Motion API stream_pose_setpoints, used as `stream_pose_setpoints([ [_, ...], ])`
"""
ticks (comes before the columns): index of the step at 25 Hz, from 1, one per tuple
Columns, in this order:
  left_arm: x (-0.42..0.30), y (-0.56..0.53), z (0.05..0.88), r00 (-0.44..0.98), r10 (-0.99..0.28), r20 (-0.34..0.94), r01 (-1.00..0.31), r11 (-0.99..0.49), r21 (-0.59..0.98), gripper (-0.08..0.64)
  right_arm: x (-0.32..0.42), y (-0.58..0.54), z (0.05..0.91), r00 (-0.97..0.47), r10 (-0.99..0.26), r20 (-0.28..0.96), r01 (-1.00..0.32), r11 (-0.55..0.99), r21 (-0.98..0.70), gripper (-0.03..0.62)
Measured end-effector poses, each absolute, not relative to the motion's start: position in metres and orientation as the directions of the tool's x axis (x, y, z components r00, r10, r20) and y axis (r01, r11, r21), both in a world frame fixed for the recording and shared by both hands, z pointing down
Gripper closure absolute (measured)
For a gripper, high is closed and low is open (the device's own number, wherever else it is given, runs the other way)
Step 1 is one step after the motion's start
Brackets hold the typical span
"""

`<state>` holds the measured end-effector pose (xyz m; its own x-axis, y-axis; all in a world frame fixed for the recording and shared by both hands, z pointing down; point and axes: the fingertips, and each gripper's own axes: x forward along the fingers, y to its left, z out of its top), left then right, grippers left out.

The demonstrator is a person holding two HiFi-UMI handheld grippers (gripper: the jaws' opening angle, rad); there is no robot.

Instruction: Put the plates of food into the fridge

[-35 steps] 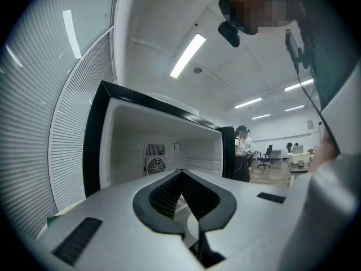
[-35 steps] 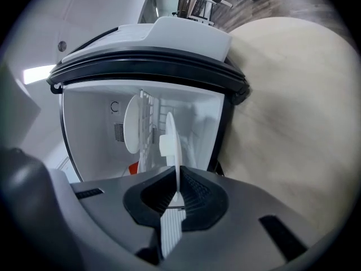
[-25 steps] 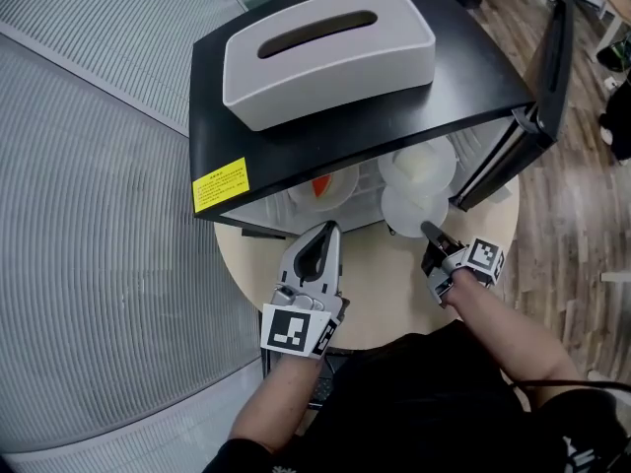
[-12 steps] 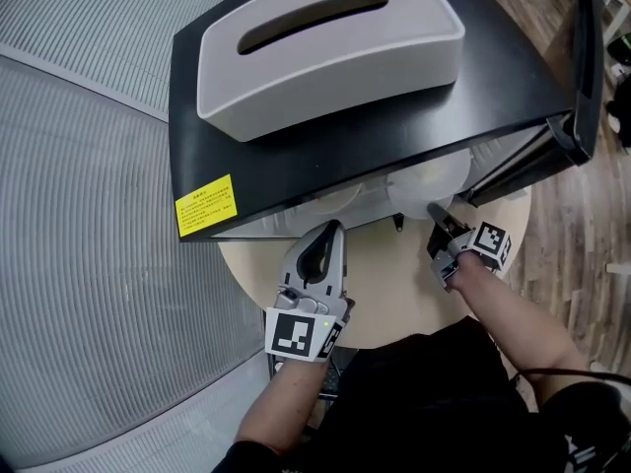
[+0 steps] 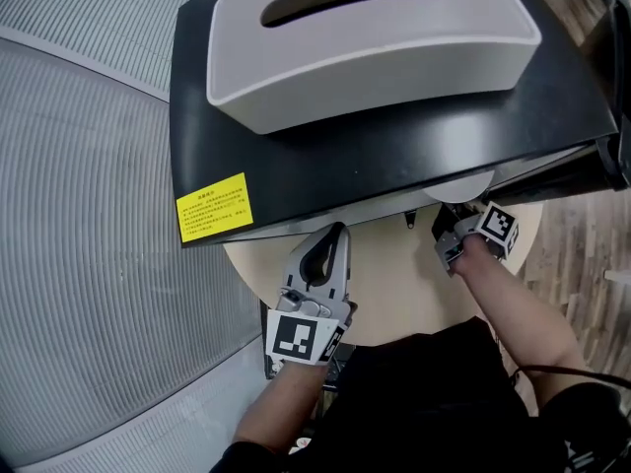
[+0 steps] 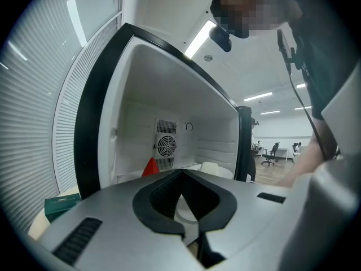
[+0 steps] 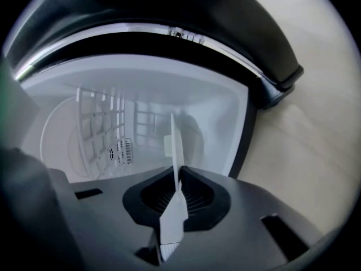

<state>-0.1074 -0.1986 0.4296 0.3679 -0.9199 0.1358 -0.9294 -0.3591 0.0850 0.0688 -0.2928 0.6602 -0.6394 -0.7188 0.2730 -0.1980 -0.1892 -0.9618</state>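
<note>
Sliding a white plate (image 7: 172, 151) into the fridge (image 5: 394, 146), I have my right gripper (image 5: 444, 227) pinched on its rim, with the plate partway in at the right end of the front opening. As far as I can see, a dish of red food (image 6: 150, 167) and a pale dish (image 6: 217, 169) already sit inside. My left gripper (image 5: 333, 236) hangs pressed together and empty over the table (image 5: 394, 279), just before the opening. Left to do, I judge: release, back out, close the door (image 5: 613, 136).

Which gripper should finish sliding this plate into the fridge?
The right gripper: its jaws clamp the plate by its rim, already at the open fridge. The left gripper is shut on nothing.
</note>
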Motion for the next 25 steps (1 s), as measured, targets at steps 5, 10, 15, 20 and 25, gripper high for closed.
stream_pose_setpoints([
  [5,-0.119,-0.194,0.437,0.353,-0.923,0.152,-0.935,-0.341,0.100,0.557,0.061,-0.304,0.656,-0.624,-0.740,0.250,-0.153,-0.198,-0.968,0.574],
  [10,-0.127,-0.190,0.438,0.350,-0.923,0.158,-0.936,-0.338,0.099,0.557,0.060,-0.308,0.657,-0.619,-0.724,0.306,-0.279,-0.162,-0.946,0.544],
  [15,-0.129,-0.189,0.432,0.351,-0.926,0.141,-0.935,-0.339,0.099,0.557,0.065,-0.301,0.660,-0.576,-0.684,0.448,-0.524,-0.113,-0.844,0.401],
  [20,-0.132,-0.184,0.423,0.360,-0.925,0.122,-0.932,-0.350,0.099,0.557,0.061,-0.294,0.662,-0.548,-0.646,0.532,-0.658,-0.060,-0.750,0.343],
  [25,-0.135,-0.182,0.413,0.366,-0.925,0.097,-0.929,-0.358,0.094,0.557,0.064,-0.287,0.666,-0.519,-0.646,0.560,-0.687,-0.074,-0.723,0.336],
])
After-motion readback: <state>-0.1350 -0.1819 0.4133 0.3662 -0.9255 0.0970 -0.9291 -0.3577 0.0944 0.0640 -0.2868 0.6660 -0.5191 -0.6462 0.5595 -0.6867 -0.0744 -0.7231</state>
